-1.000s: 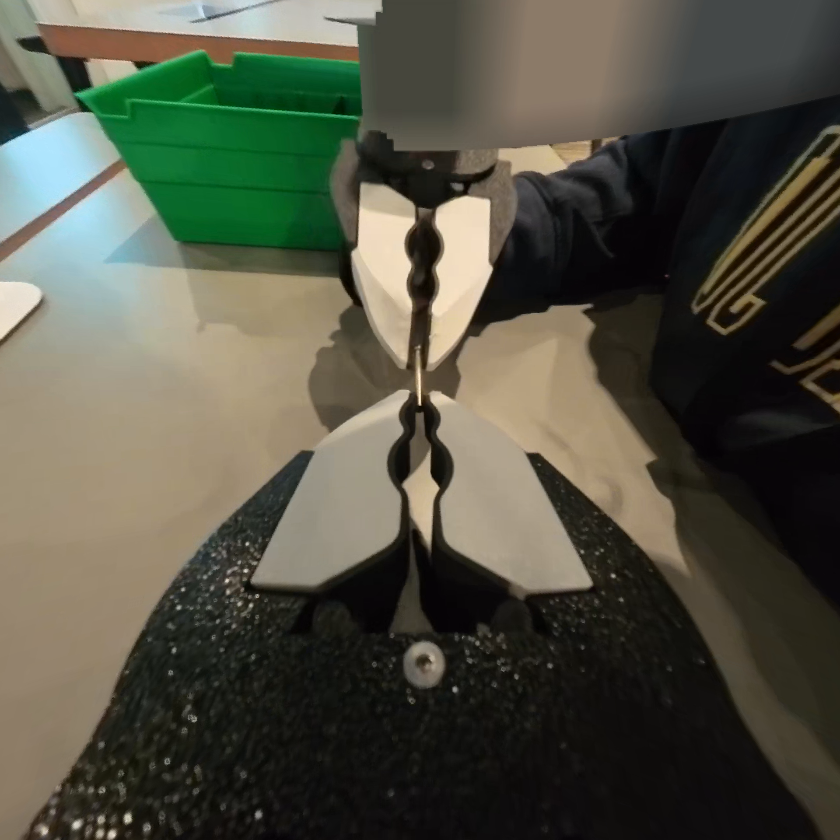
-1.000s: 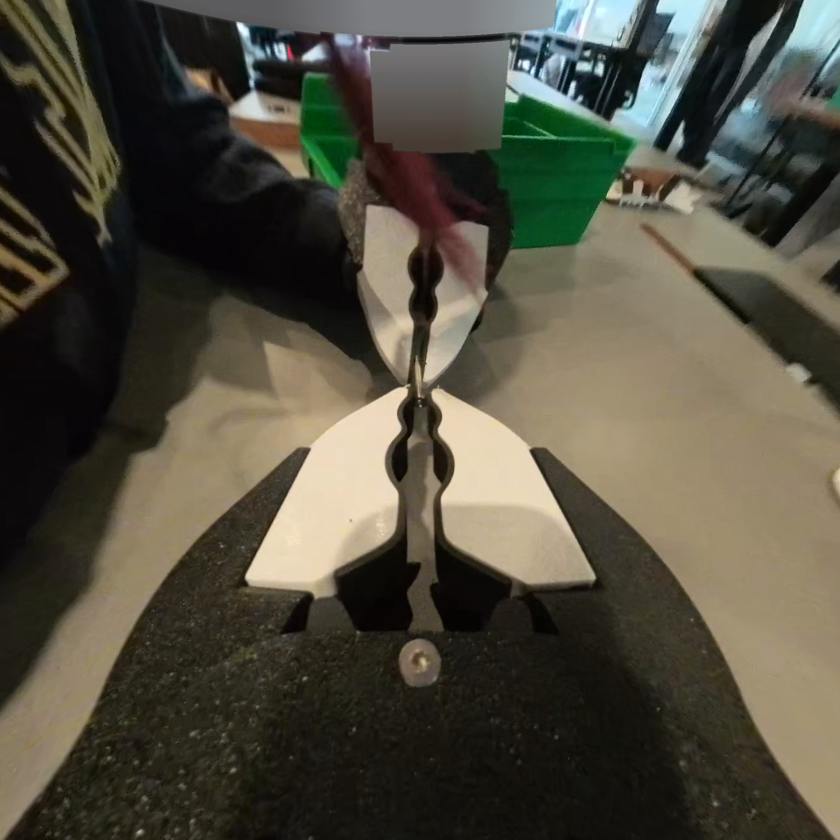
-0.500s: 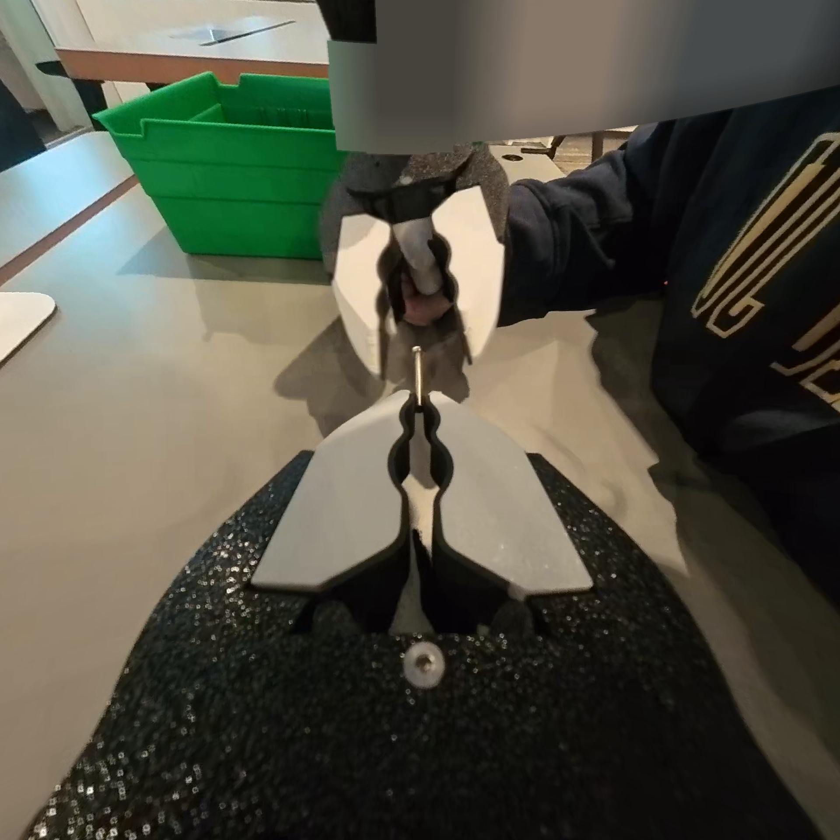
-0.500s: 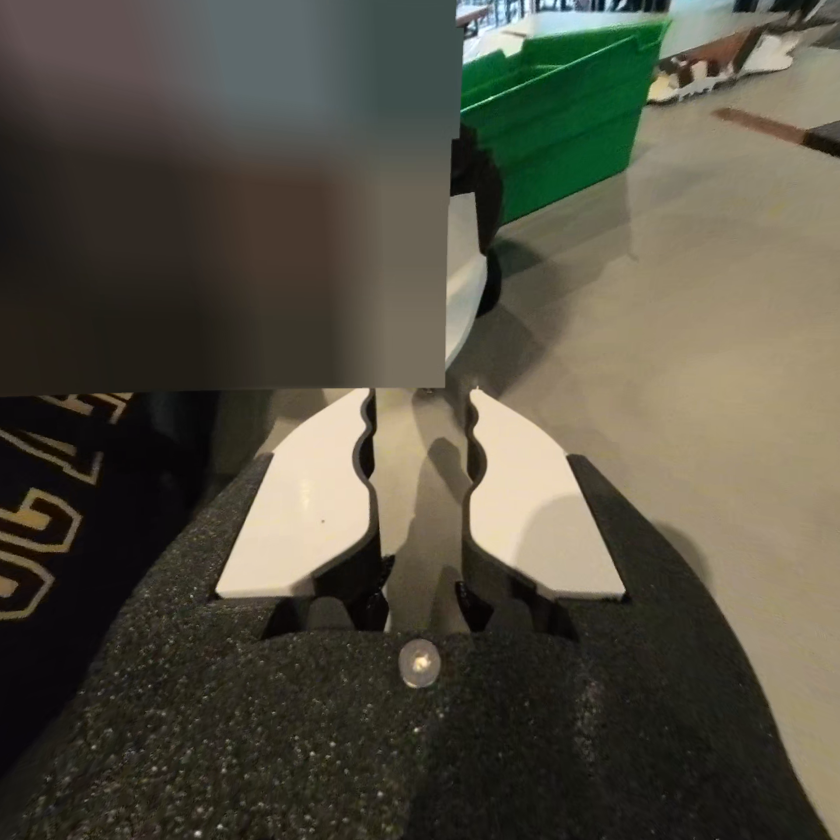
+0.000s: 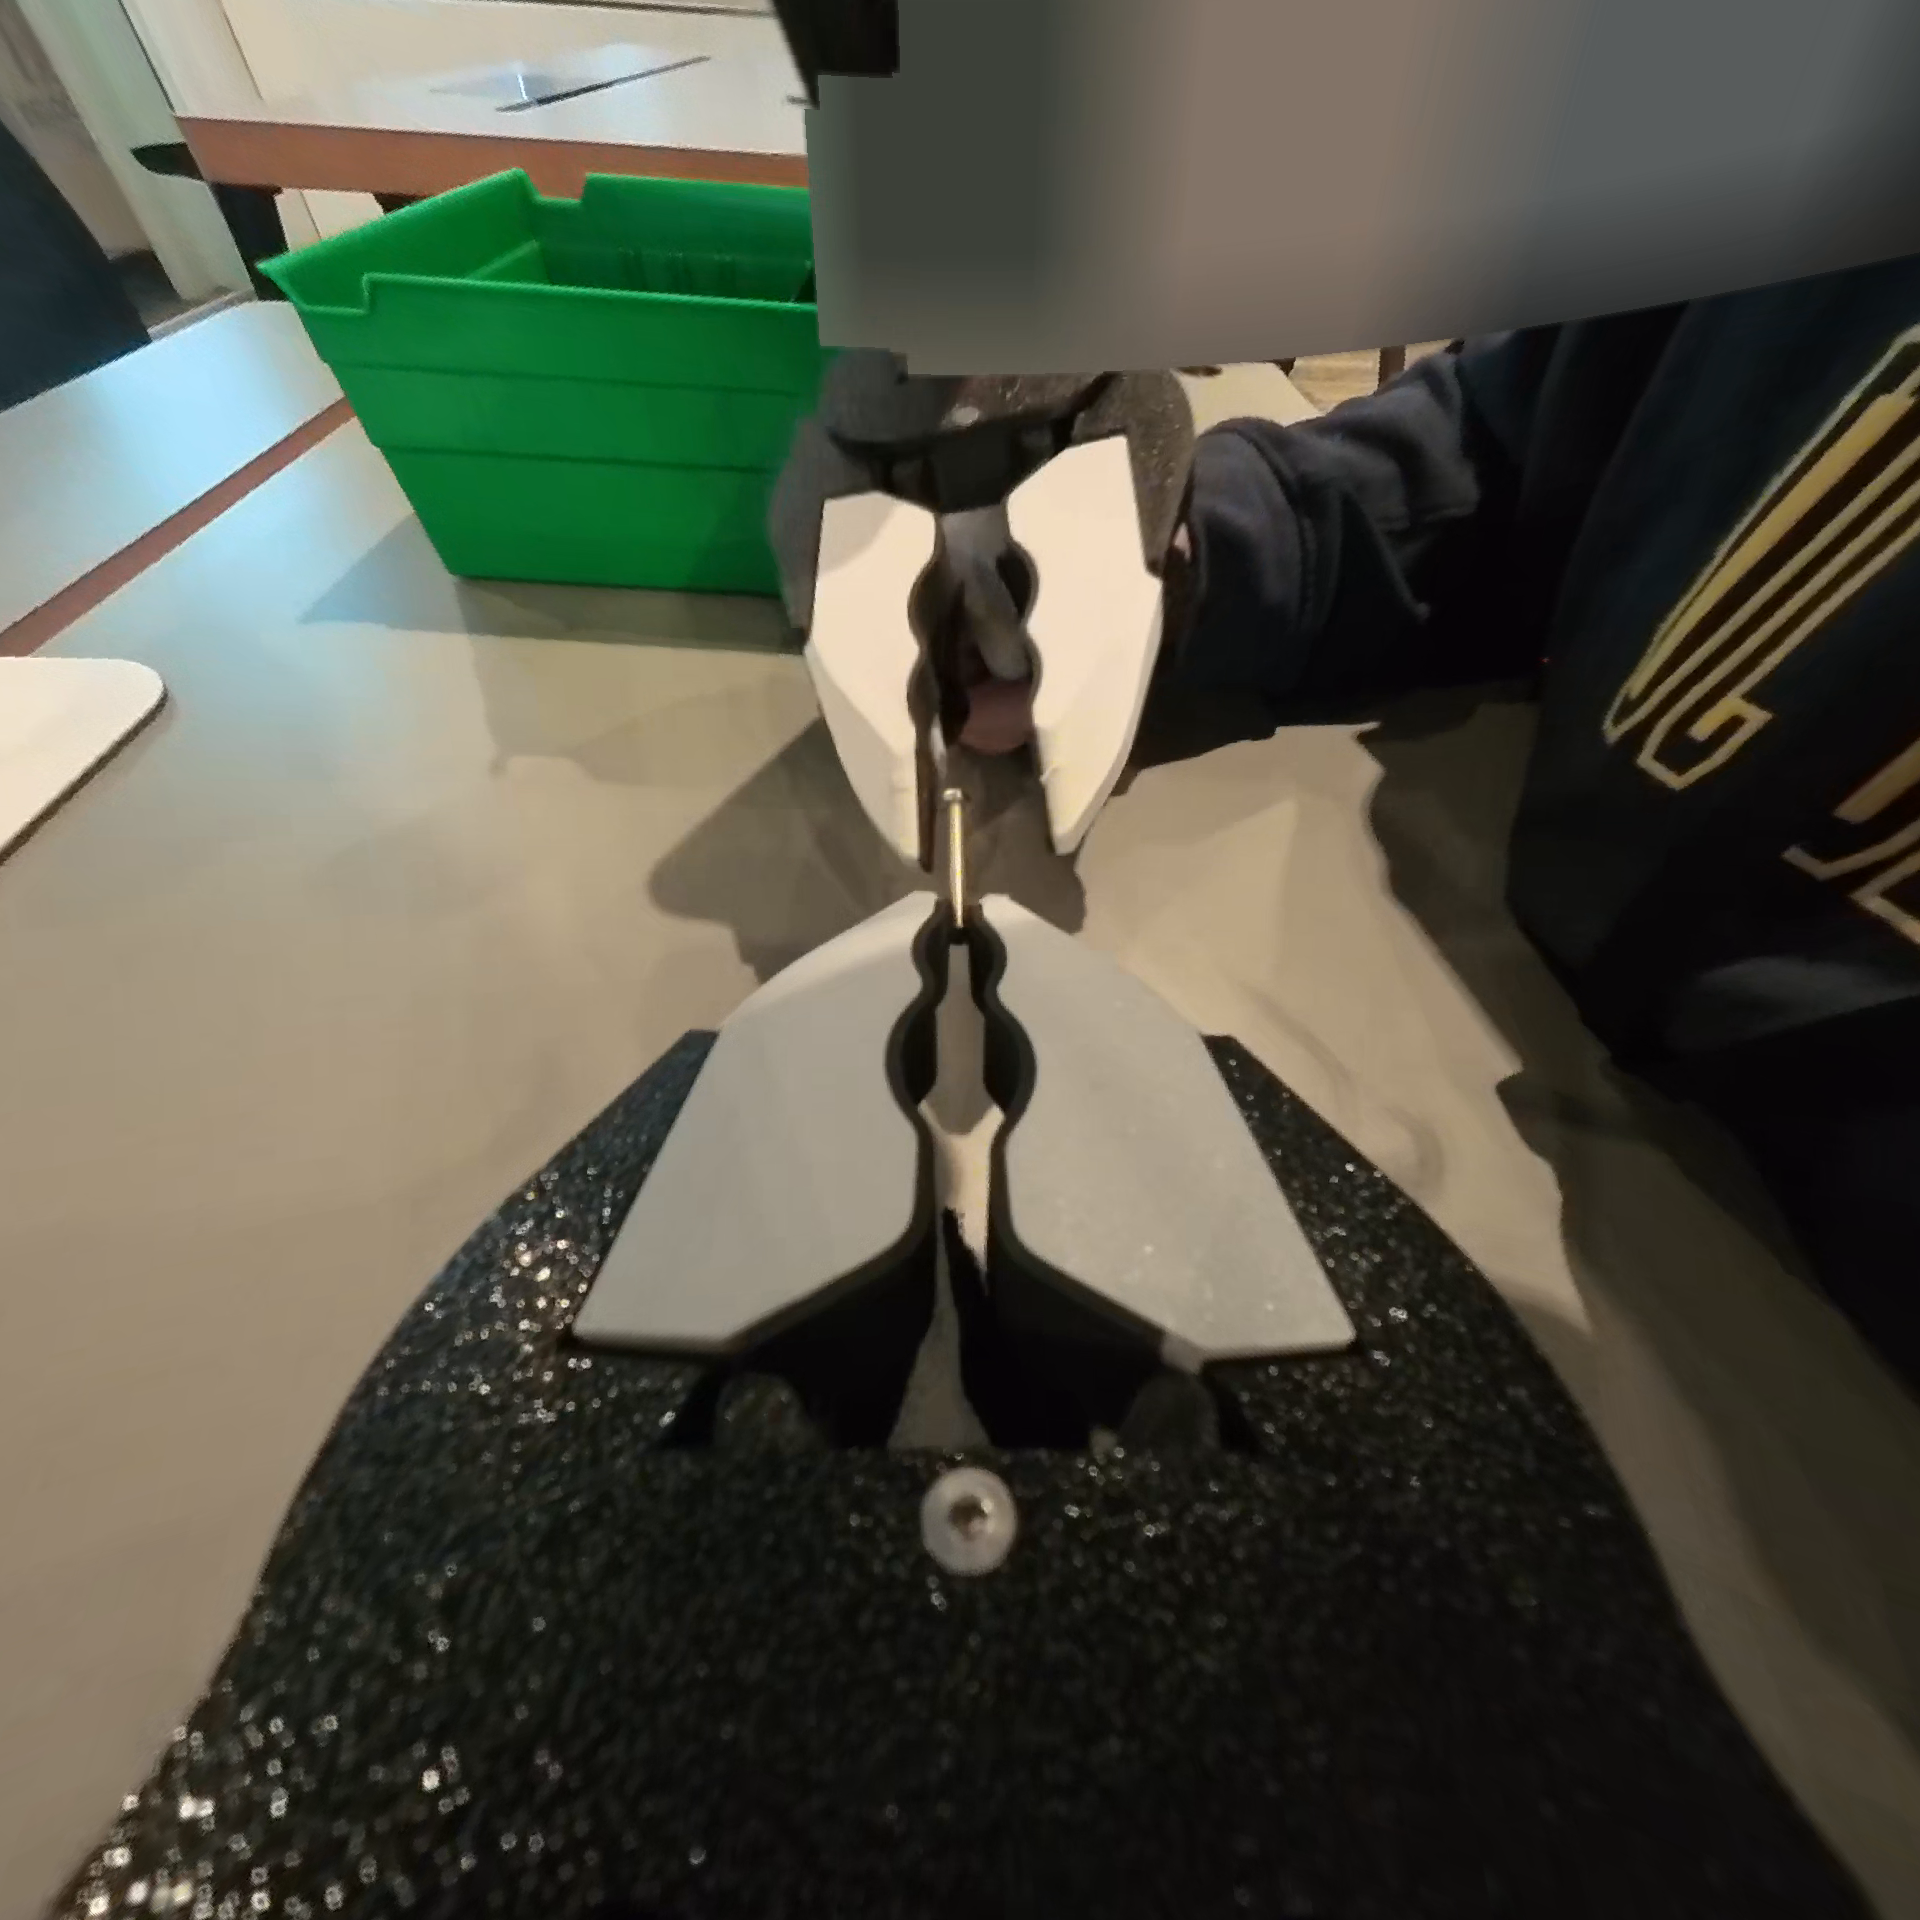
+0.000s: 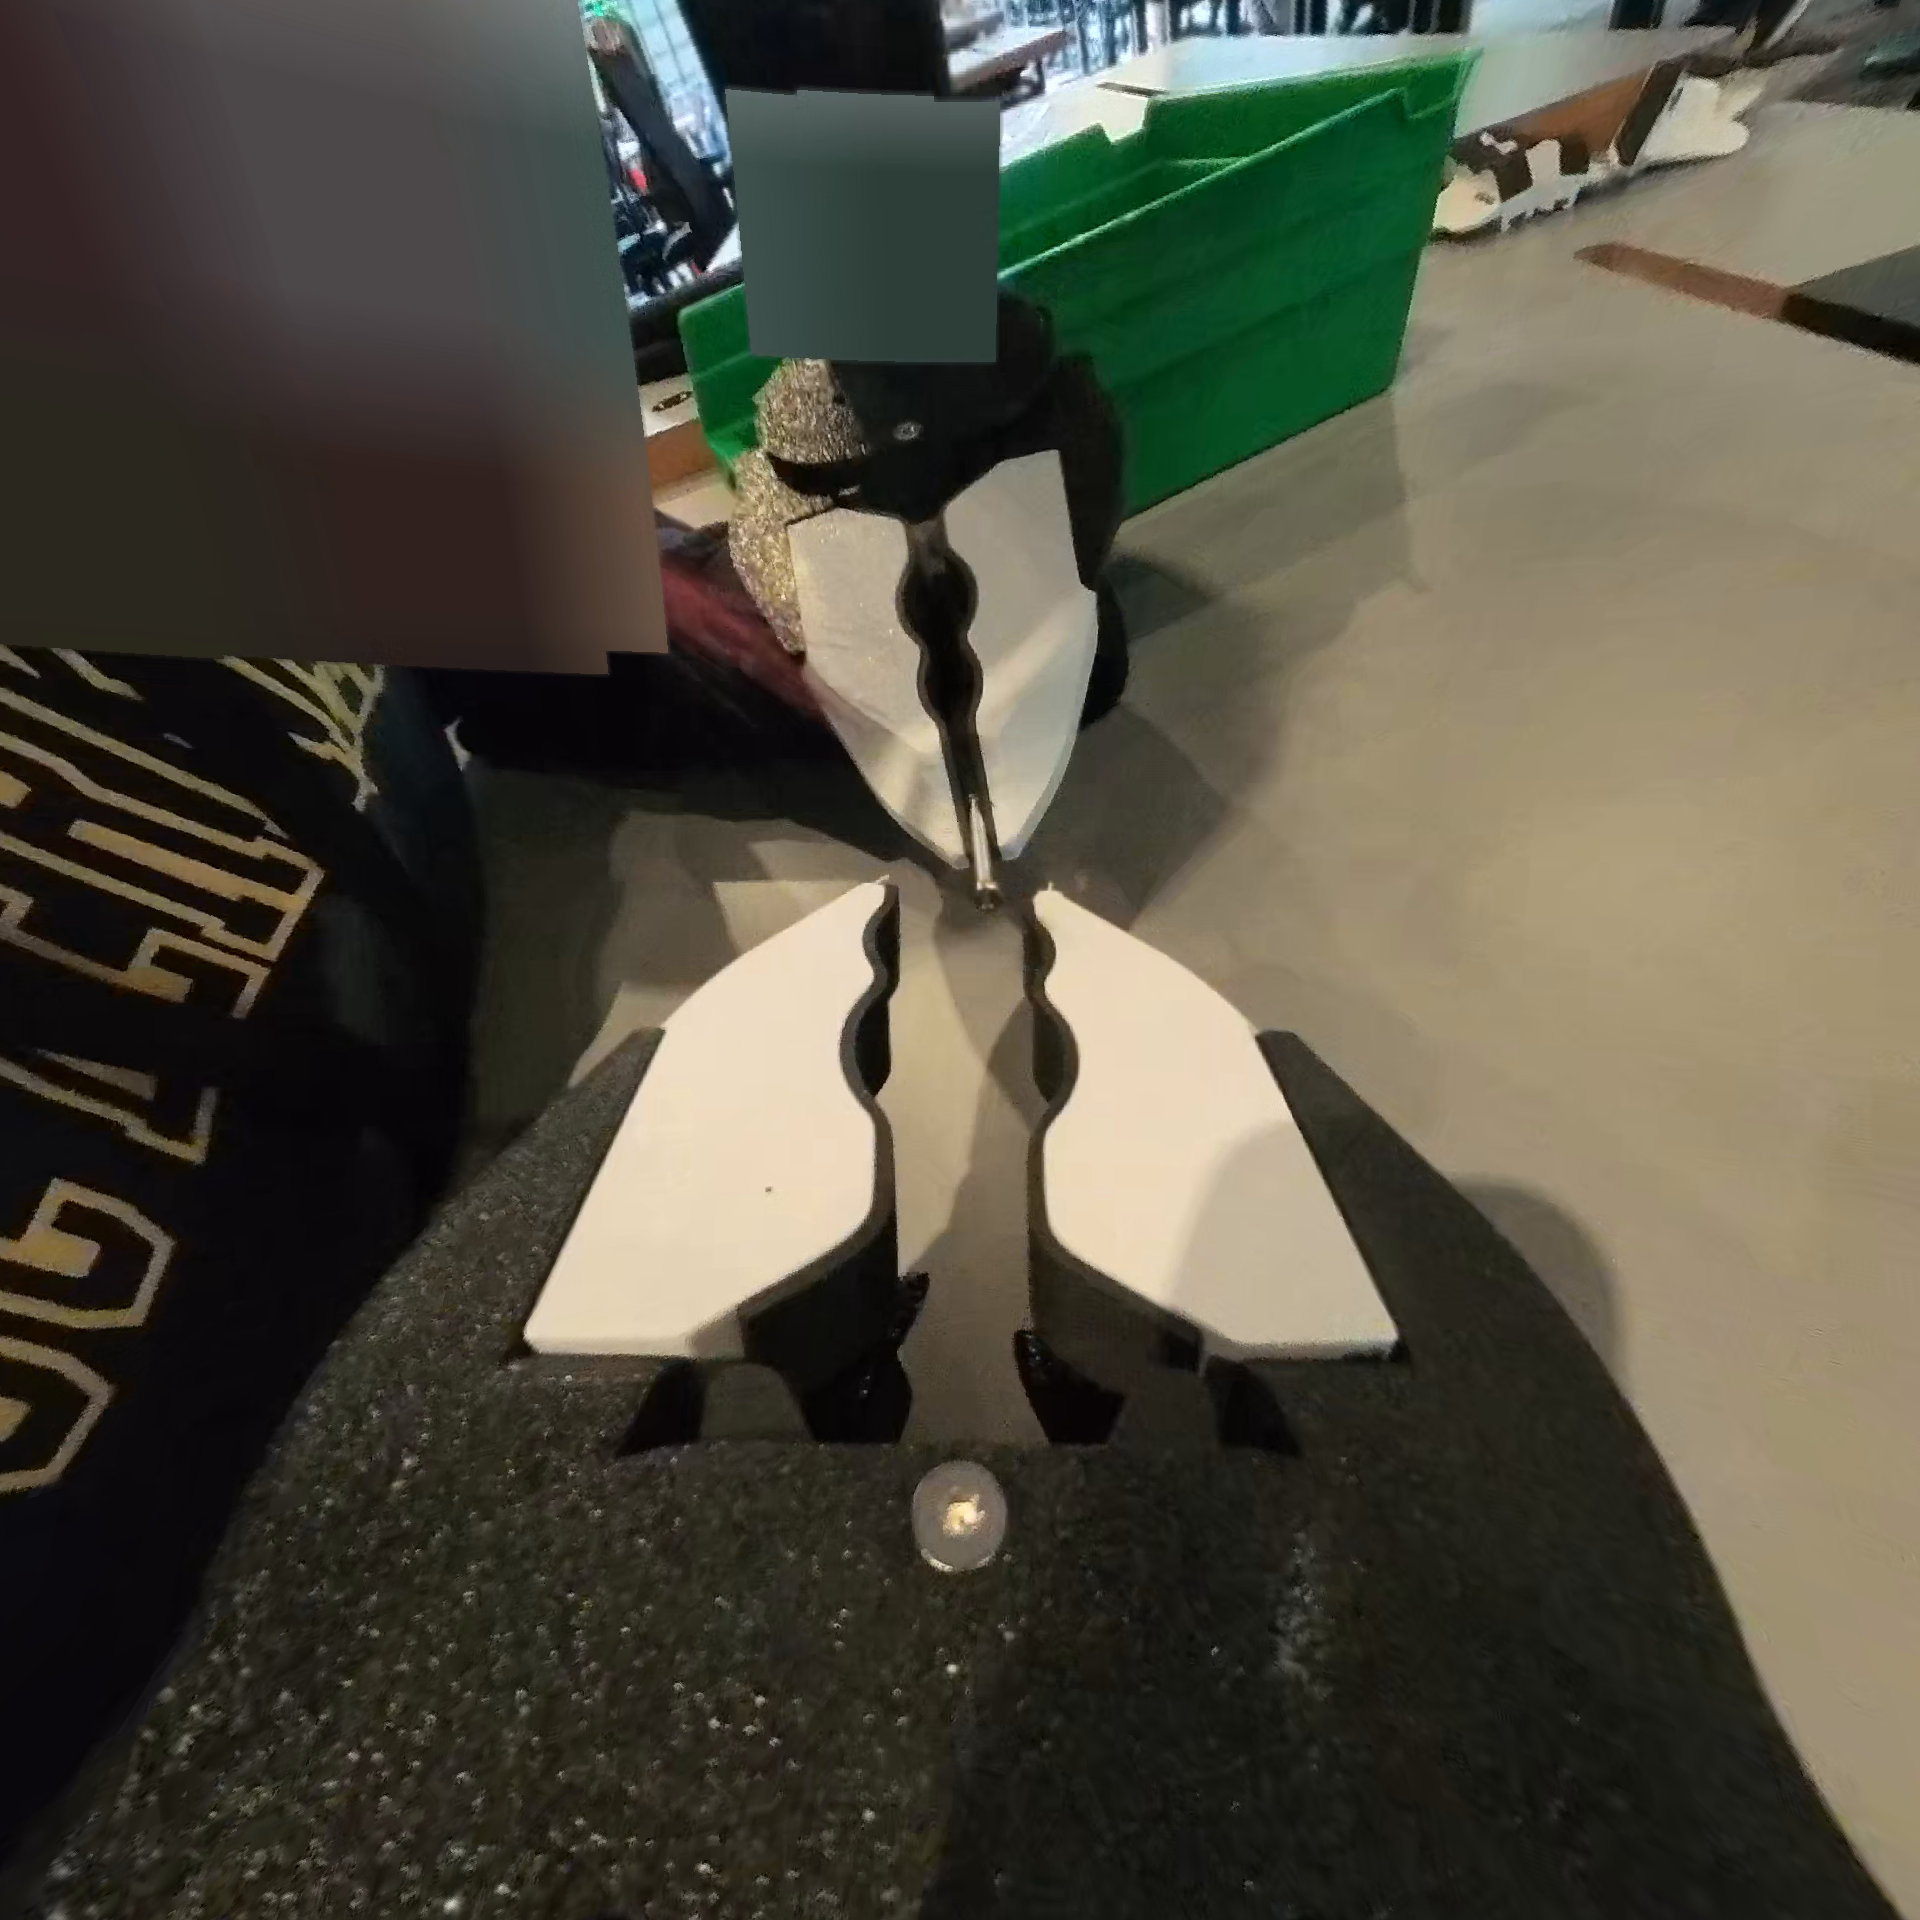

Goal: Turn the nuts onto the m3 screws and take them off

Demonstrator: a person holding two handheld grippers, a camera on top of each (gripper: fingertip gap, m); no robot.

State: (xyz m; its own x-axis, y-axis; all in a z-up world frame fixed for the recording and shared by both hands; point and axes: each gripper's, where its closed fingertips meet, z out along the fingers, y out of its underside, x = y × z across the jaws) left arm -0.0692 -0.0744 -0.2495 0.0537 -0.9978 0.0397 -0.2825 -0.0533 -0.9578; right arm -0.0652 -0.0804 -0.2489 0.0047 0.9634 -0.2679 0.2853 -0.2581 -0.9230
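The grey desk (image 5: 312, 1039) fills most of both views, and a person in a dark sweatshirt with pale lettering (image 5: 1714, 623) sits at its edge. A green plastic bin (image 5: 582, 395) stands on the desk behind the two tools, and a white rounded board (image 5: 62, 727) lies at the far left edge.

The left gripper (image 5: 961, 906) points forward with its white fingers (image 5: 831, 1091) clenched on the threaded end of a thin silver screw (image 5: 956, 847); the screw sticks out past the fingertips with its head toward the other tool.

The right gripper (image 6: 964, 896) faces it tip to tip. Its fingers (image 6: 748, 1091) are spread apart with a clear gap between them, and they grasp nothing. The screw head (image 6: 985, 891) sits just ahead of that gap, apart from both fingertips.

No nut can be made out on the screw.
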